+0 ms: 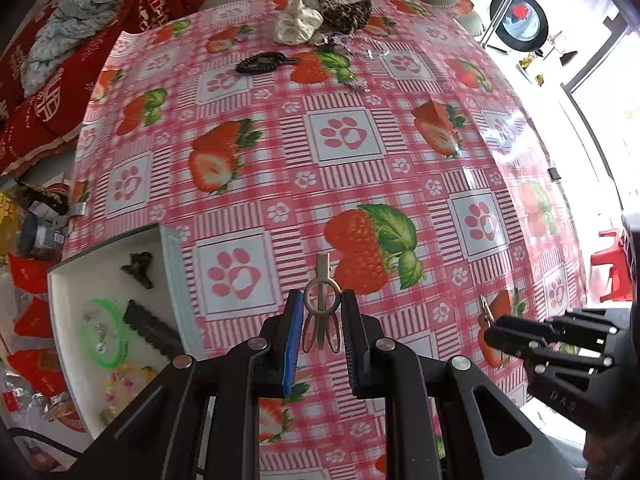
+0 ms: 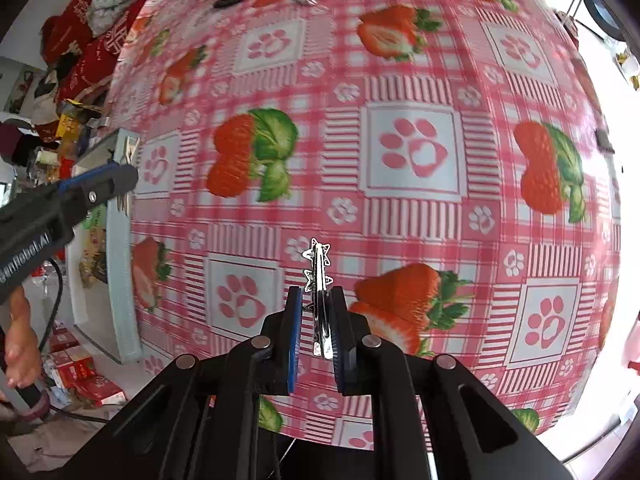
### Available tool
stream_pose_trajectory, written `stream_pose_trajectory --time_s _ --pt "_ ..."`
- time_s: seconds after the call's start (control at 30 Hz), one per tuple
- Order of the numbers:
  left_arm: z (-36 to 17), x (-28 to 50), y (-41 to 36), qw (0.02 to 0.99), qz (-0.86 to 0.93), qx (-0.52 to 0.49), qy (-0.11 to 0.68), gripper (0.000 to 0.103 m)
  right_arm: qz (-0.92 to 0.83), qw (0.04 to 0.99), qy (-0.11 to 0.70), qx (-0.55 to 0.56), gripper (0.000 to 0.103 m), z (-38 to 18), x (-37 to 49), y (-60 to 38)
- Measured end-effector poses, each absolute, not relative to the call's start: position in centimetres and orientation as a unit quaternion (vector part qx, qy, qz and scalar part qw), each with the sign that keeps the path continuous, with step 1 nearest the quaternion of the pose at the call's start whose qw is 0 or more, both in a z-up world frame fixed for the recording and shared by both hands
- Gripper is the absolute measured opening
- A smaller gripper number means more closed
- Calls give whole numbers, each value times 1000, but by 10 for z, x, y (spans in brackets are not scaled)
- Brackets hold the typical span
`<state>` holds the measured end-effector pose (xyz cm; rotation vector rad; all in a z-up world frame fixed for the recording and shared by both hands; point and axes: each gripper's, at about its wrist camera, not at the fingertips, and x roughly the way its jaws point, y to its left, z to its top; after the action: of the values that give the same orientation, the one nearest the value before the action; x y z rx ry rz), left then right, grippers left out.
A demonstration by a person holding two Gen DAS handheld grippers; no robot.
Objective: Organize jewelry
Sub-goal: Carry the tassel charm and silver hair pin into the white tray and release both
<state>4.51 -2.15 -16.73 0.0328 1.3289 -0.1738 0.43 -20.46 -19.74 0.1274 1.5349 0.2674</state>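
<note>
We are mid-carry with both hands loaded: our left gripper [image 1: 320, 320] is closed on a plain metal hair clip [image 1: 322, 308], our right gripper [image 2: 316, 320] is closed on a silver star clip [image 2: 318, 280], both raised above the strawberry tablecloth [image 1: 400, 160]. Next, we judge, each clip goes left into the white box [image 1: 68, 280] among the pieces already there, and the fingers must spread only once over its floor.

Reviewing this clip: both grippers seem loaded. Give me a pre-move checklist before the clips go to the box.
1. Left hand-held gripper shut on the metal hair clip: ok.
2. Right hand-held gripper shut on the star hair clip: ok.
3. White box open, within view on the left: ok.
4. Free space in the box among the pieces already inside: ok.
5. Grip firmness on either clip: cannot tell.
</note>
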Motion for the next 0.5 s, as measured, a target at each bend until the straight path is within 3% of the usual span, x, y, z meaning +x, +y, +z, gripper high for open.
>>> stream_pose_trajectory --time_s 0.5 --pt "-144 -5 56 801 -25 -37 597 25 181 724 665 10 14 -159 14 -128"
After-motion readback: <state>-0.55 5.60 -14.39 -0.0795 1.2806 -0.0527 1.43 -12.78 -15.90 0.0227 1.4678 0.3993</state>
